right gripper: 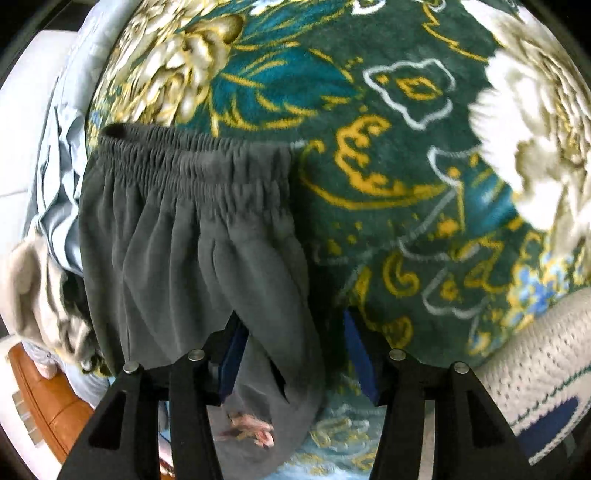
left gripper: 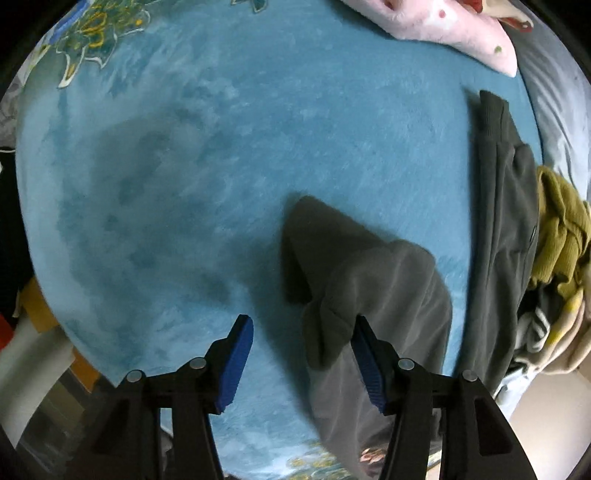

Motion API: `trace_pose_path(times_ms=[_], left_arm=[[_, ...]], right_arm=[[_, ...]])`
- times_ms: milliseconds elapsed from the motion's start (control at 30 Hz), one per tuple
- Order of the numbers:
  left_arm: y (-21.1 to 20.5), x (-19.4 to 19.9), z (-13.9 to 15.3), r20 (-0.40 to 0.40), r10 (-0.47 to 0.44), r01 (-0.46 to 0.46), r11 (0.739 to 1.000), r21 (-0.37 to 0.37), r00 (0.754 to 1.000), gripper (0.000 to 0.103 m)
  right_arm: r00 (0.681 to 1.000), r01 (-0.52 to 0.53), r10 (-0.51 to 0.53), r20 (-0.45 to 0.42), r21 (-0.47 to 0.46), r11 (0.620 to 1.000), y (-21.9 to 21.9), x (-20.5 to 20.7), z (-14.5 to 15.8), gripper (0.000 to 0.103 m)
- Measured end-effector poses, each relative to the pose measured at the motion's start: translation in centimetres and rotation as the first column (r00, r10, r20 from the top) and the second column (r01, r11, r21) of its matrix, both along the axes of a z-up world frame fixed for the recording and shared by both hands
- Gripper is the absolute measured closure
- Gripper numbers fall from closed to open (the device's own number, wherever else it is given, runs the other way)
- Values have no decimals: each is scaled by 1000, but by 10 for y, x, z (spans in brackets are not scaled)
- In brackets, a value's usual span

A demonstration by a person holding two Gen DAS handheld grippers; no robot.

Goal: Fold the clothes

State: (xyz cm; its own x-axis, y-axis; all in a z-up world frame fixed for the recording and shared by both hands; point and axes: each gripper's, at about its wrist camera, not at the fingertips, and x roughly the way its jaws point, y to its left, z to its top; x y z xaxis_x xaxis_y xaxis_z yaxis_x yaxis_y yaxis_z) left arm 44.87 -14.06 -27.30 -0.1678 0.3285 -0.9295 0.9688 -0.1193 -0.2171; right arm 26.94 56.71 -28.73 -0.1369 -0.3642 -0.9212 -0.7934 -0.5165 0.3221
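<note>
Both the left gripper [left gripper: 303,363] and right gripper [right gripper: 291,356] gape empty over the grey trousers [right gripper: 192,236] on the blanket [left gripper: 221,147], so folding next needs a grasp.

A plush blanket [left gripper: 236,155] covers the bed, plain teal across the middle in the left wrist view and dark green with gold and cream flowers [right gripper: 406,177] in the right wrist view. On it lie grey trousers [left gripper: 376,280], one leg reaching toward 12 o'clock and another stretch along 3 o'clock, their gathered waistband [right gripper: 192,166] at 9 o'clock in the right view. A pink spotted cloth [left gripper: 450,26] rests at 1 o'clock, an olive garment [left gripper: 561,236] on a heap at 3 o'clock, and a white knitted piece [right gripper: 535,354] at 4 o'clock.
</note>
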Motion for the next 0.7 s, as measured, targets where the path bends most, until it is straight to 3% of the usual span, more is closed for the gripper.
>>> trace_pose_path(times_ms=[67, 100, 133, 167, 233, 367, 467, 567, 700], left_arm=[[0, -7, 3, -6, 4, -4, 1000, -8, 1000, 52], [1, -11, 5, -12, 7, -7, 1000, -11, 1000, 72], [1, -15, 7, -19, 10, -11, 1000, -14, 1000, 81], [1, -18, 11, -26, 14, -14, 1000, -19, 1000, 84], [-1, -25, 24, -47, 20, -22, 999, -41, 999, 88], [-11, -43, 66, -123, -41, 28, 994, -103, 992, 89], [-14, -50, 94, -129, -179, 157, 973, -168, 975, 89], [-12, -34, 90, -24, -255, 247, 954, -172, 967, 89], [-16, -21, 76, 78, -225, 233, 964, -127, 971, 89]], right_arm=[[1000, 15, -14, 8, -16, 1000, 0, -6, -2, 50], [1000, 13, -13, 7, -16, 1000, -2, -9, 2, 53], [1000, 10, -10, 5, -13, 1000, -4, -13, 6, 70], [1000, 0, 0, -5, -4, 1000, -5, -16, 14, 85], [999, -19, 19, -34, 15, 1000, -8, -20, 32, 97], [992, -24, 27, -125, 31, 999, -3, -12, 74, 98], [986, -48, 53, -159, 36, 998, -2, 8, 99, 98], [989, -45, 49, -140, 33, 998, 3, 40, 109, 98], [995, -29, 31, -95, 22, 999, 1, 49, 108, 98]])
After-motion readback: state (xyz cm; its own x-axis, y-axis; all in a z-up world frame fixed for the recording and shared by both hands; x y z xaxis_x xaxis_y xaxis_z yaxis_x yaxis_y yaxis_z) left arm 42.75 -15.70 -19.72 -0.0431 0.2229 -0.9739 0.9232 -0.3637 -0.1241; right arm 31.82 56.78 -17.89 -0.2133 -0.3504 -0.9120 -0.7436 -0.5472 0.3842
